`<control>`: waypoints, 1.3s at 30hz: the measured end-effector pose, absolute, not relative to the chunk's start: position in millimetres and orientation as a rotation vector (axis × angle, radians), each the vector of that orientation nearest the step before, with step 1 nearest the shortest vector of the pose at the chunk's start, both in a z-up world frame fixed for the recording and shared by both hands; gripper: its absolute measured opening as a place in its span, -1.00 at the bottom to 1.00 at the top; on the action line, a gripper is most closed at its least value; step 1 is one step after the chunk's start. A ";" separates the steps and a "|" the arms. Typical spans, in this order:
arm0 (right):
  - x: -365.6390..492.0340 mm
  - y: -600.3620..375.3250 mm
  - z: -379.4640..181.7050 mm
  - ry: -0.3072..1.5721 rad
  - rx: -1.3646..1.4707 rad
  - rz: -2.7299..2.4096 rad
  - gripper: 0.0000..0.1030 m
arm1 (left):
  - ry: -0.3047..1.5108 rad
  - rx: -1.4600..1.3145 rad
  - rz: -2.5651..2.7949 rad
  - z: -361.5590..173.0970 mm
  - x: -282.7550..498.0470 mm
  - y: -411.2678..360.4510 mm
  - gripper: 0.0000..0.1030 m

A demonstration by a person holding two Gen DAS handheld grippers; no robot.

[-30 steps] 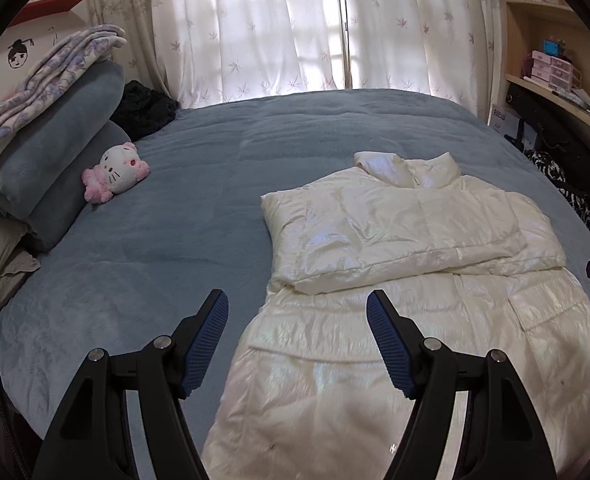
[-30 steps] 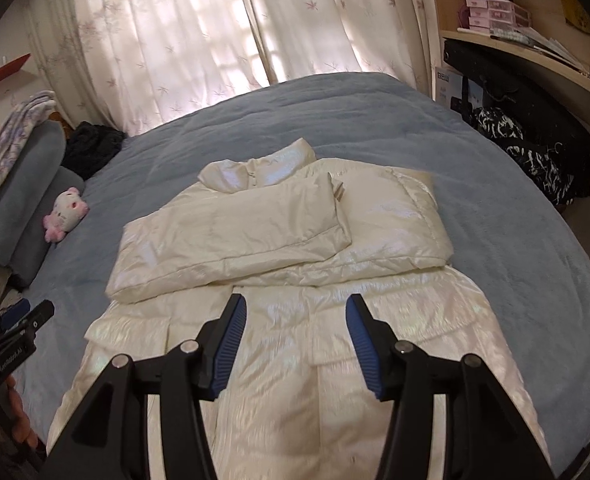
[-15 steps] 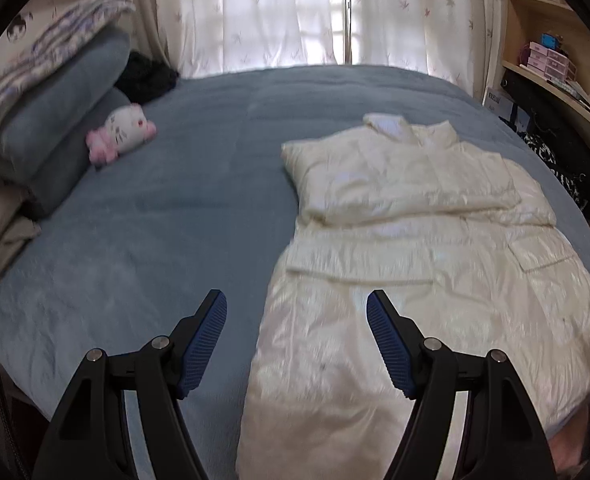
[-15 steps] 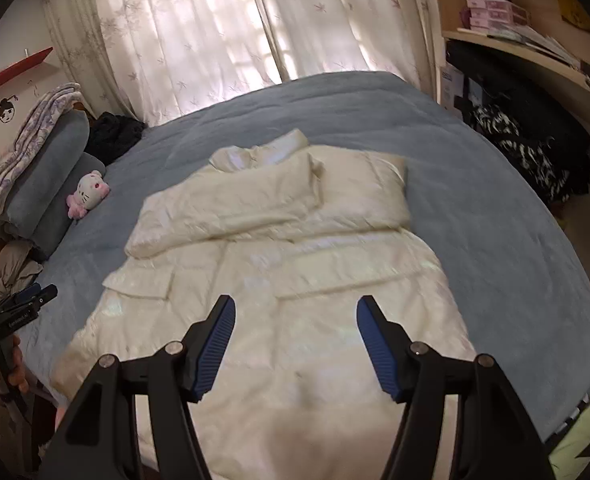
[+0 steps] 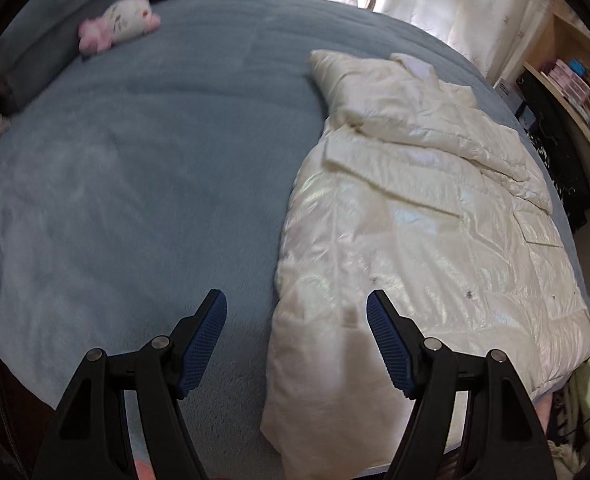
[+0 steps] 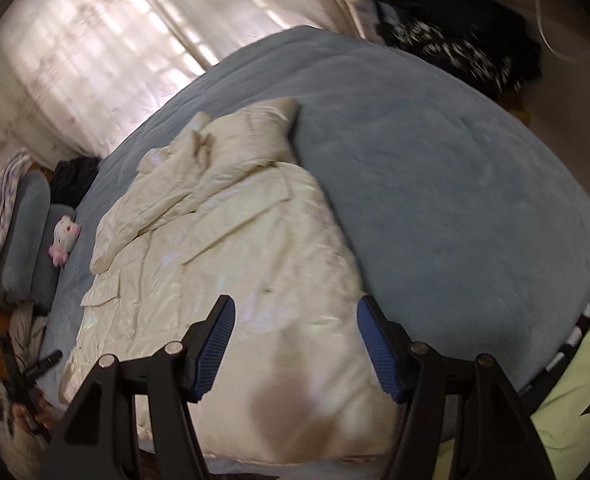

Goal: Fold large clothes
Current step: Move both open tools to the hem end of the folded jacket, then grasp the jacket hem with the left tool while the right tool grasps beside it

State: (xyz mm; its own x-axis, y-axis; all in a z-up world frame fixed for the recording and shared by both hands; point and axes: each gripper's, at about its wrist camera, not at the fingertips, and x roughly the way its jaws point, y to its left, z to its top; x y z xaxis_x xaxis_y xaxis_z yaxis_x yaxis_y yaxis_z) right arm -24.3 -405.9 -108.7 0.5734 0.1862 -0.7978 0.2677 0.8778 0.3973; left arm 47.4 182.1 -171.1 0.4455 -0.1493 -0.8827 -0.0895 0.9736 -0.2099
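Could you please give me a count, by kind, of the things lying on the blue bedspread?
White puffer jacket: 1
Pink-and-white plush toy: 1
Black garment by the pillows: 1
Total: 3

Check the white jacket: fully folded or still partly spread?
Partly folded. The white jacket has its sleeves folded across the chest, but the body below them lies spread flat on the blue bedcover.
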 end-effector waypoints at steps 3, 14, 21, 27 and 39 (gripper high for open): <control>-26.3 -413.0 -122.5 1.024 0.552 -0.042 0.23 | 1.144 -0.293 -0.061 -184.0 46.2 188.6 0.38; -35.5 -429.4 -159.0 1.121 0.716 0.008 0.23 | 1.207 -0.335 -0.206 -216.8 37.5 164.2 0.39; -38.1 -408.6 -172.5 1.121 0.766 0.134 0.27 | 1.176 -0.374 -0.219 -230.8 35.2 158.6 0.56; -33.5 -397.6 -173.9 1.118 0.735 0.133 0.27 | 1.143 -0.390 -0.218 -233.0 32.5 149.7 0.58; -33.2 -361.6 -121.8 1.040 0.537 0.060 -0.63 | 0.979 -0.320 -0.100 -172.0 6.2 107.8 -0.79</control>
